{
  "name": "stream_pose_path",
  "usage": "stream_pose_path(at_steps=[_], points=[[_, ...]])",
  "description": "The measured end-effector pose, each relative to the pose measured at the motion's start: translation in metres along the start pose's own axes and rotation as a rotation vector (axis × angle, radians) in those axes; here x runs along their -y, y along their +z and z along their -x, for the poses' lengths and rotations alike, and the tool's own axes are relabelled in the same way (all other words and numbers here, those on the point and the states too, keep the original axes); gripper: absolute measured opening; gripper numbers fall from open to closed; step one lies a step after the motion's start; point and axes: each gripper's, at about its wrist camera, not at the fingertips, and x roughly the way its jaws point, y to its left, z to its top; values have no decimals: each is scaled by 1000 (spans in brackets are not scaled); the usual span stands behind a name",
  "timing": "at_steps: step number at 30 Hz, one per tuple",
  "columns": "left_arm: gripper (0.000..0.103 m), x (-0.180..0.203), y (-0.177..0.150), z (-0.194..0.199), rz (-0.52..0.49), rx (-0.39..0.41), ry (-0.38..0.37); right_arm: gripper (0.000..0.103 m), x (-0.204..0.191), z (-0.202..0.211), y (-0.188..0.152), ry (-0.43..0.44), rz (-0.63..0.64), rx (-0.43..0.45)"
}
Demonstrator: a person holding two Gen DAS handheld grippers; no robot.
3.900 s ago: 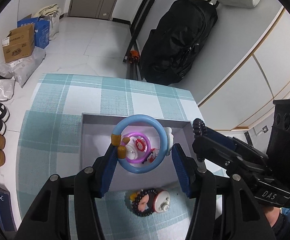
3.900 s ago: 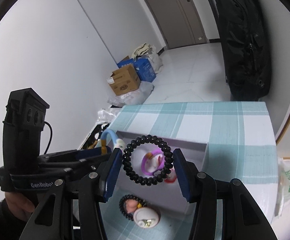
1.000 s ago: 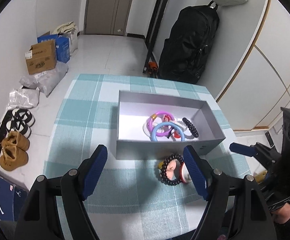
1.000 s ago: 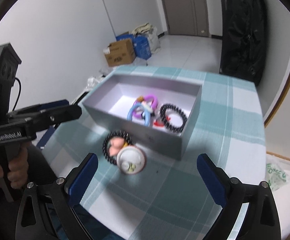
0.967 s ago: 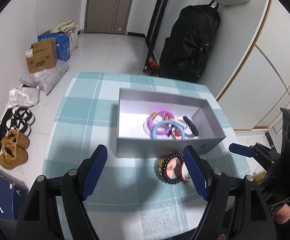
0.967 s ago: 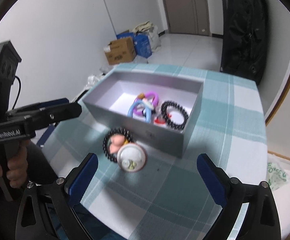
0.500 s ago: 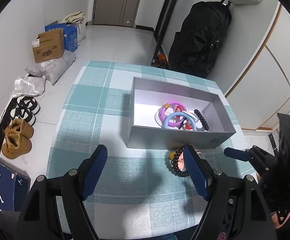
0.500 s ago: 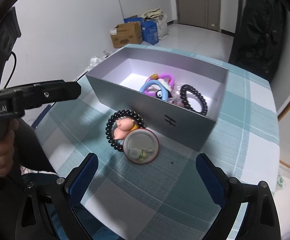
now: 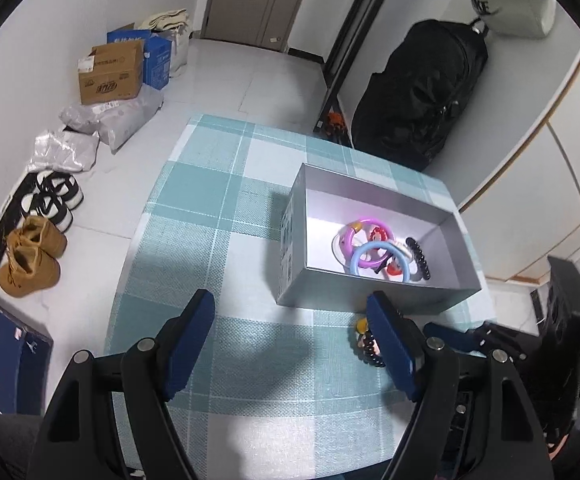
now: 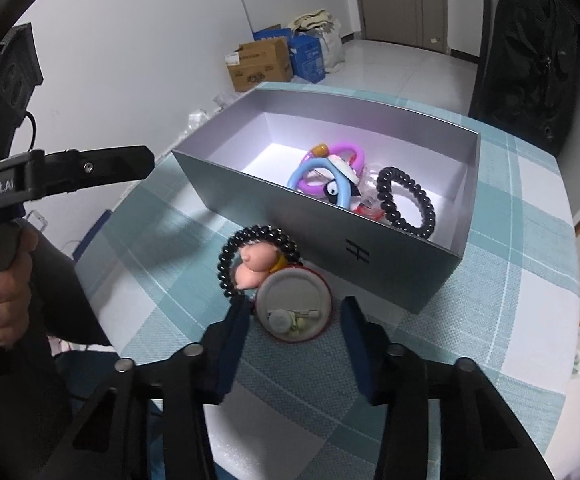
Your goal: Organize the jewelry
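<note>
1. Lengthwise, the grey box (image 10: 393, 256) runs from near left to far right on the checked tablecloth (image 9: 210, 264), its open top facing up.
2. Inside lie a purple ring (image 10: 349, 160), a blue ring (image 10: 317, 172) and a black bead bracelet (image 10: 405, 204), bunched toward one end.
3. Just in front of the box, a second bead bracelet (image 10: 250, 248) lies flat around a small pink figure (image 10: 256, 264), touching a round red-rimmed badge (image 10: 293, 308).
4. Angled steeply down, the right gripper (image 10: 293, 316) has just been closing; its jaws flank the badge with narrow gaps either side, not gripping.
5. Off to the left, the left gripper (image 9: 290, 328) hovers over bare cloth, jaws wide and empty.
</note>
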Motion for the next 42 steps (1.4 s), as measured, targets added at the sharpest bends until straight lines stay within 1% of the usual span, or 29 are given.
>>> stream_pose_path(at_steps=[2, 3, 5, 7, 18, 20, 21, 23, 26, 27, 28, 29, 31, 35, 39, 42], points=[[75, 0, -1, -1, 12, -12, -20, 33, -1, -2, -1, 2, 4, -6], [75, 3, -1, -1, 2, -13, -19, 30, -3, -2, -1, 2, 12, -6], [75, 7, -2, 0, -29, -6, -8, 29, -8, -2, -2, -14, 36, -7], [75, 11, -3, 1, -60, 5, 1, 25, -10, -1, -2, -17, 40, -7], [75, 23, -6, 4, -122, 19, 12, 24, -3, 5, -3, -23, 17, 1], [75, 25, -7, 4, -129, 19, 12, 25, -1, 2, -5, -14, 8, -19], [75, 27, -8, 4, -136, 19, 14, 27, -1, 0, -6, -24, 7, -24], [75, 29, -9, 4, -145, 18, 21, 27, -1, 0, -7, -18, 5, -31], [75, 32, -11, 3, -149, 13, 21, 22, -3, 4, -10, -26, 20, -23], [75, 34, -12, 3, -152, 14, 21, 19, -4, 6, -11, -28, 21, -18], [75, 35, -12, 3, -155, 15, 24, 12, -4, 8, -11, -30, 22, -9], [75, 36, -12, 4, -158, 17, 24, 10, -4, 10, -12, -27, 24, 1], [75, 39, -13, 5, -163, 22, 22, 9, -3, 13, -11, -22, 24, 14], [75, 40, -15, 5, -167, 24, 24, 9, -7, 12, -12, -16, 35, 10], [75, 37, -16, 5, -157, 23, 30, 9, -12, 11, -12, -28, 63, 5], [75, 38, -17, 7, -155, 27, 20, 9, -9, 9, -9, -27, 45, 1]])
